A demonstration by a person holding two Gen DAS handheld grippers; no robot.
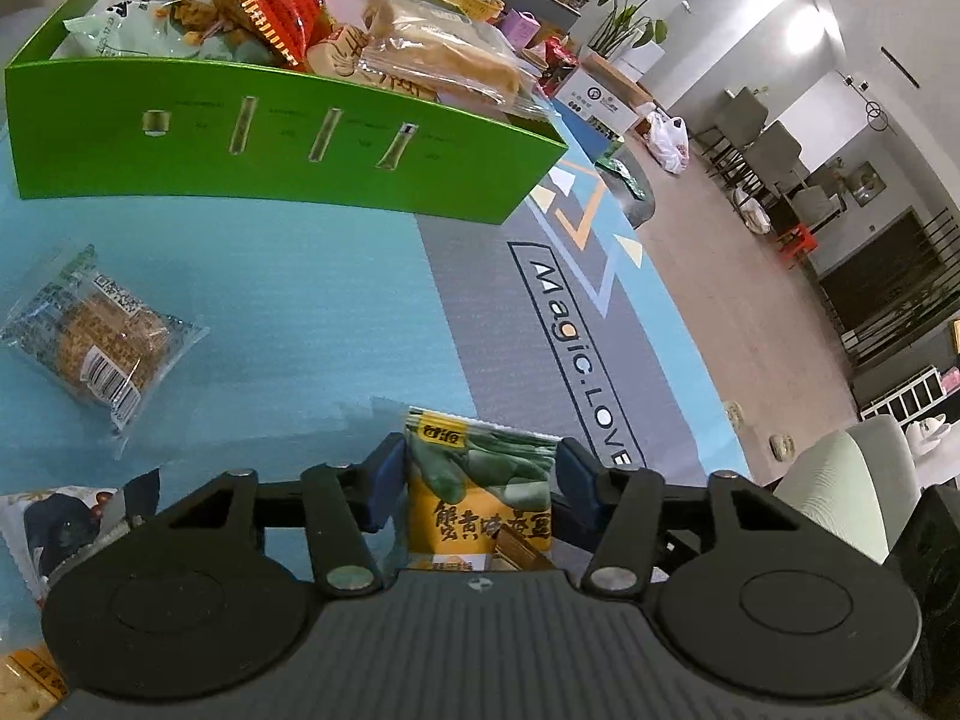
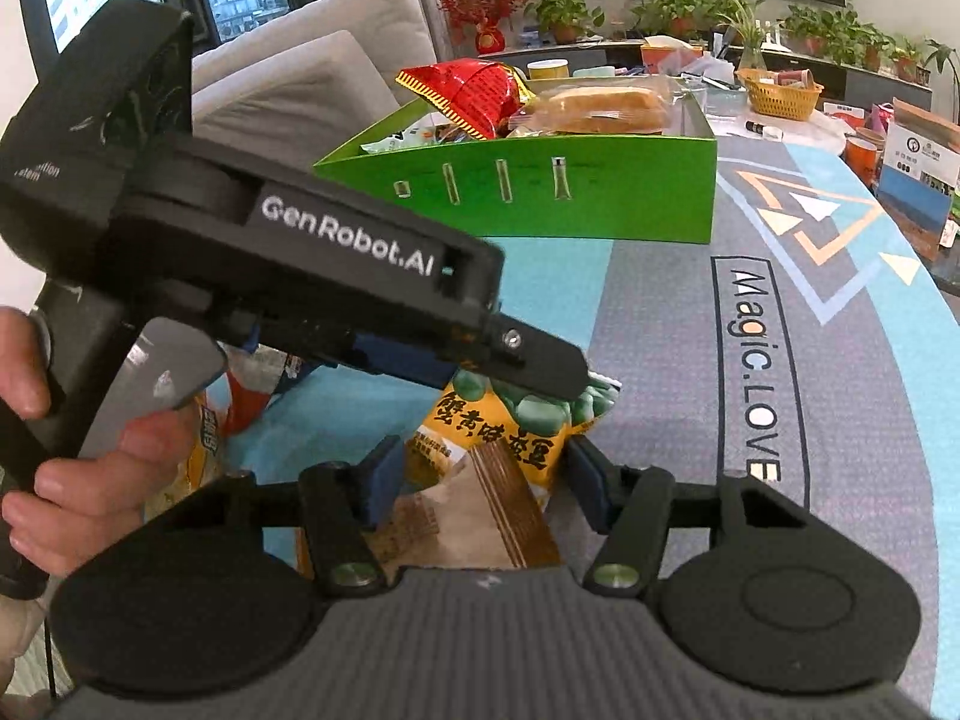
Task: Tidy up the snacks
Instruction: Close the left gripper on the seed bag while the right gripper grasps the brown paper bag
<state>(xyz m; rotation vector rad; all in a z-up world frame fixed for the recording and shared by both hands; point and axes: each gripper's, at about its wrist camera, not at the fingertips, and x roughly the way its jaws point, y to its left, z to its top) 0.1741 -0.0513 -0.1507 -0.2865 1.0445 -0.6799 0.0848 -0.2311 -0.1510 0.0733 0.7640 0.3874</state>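
A yellow and green bean snack packet (image 1: 480, 516) lies on the blue table mat, and both grippers are at it. My left gripper (image 1: 483, 474) has its blue pads pressed against the two sides of the packet's green top. In the right wrist view the same packet (image 2: 480, 420) fills the gap of my right gripper (image 2: 486, 474), whose pads touch its lower sides. The left gripper (image 2: 558, 378) reaches in from the left over the packet's top. A green box (image 1: 270, 138) (image 2: 600, 192), piled with snacks, stands further back.
A tan wafer packet (image 2: 432, 528) lies under my right fingers. A clear-wrapped cake (image 1: 102, 348) and another packet (image 1: 60, 522) lie on the mat to the left. A person's hand (image 2: 60, 480) holds the left gripper. The table edge (image 1: 690, 324) curves away on the right.
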